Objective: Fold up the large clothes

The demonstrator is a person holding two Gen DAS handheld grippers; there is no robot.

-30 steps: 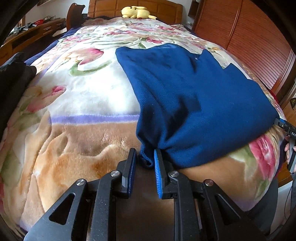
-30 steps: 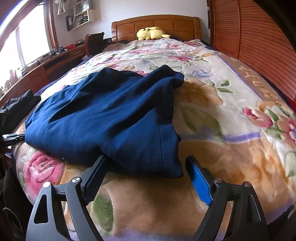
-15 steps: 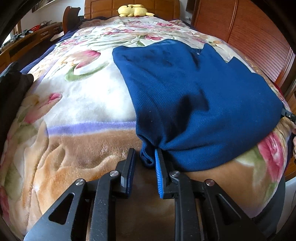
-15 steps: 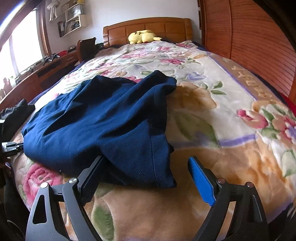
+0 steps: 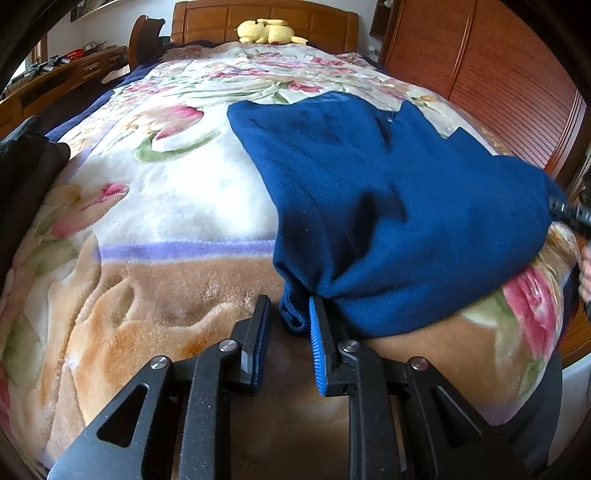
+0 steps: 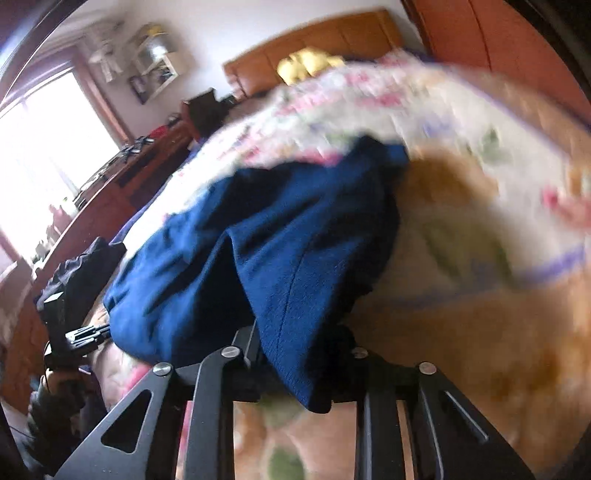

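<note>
Both near corners of the navy garment (image 5: 388, 206) are pinched so its hem can lift off the floral blanket (image 5: 155, 206) for a fold. Left gripper (image 5: 290, 317) at six o'clock clamps one bunched corner, angled downward. Right gripper (image 6: 295, 369) is closing on the other, fabric between its jaws, tilted.

Home bedroom: bed w/ floral blanket (image 5: 177, 229), wood headboard (image 5: 266, 14), plush toy (image 5: 269, 31), wardrobe (image 5: 480, 55)
</note>
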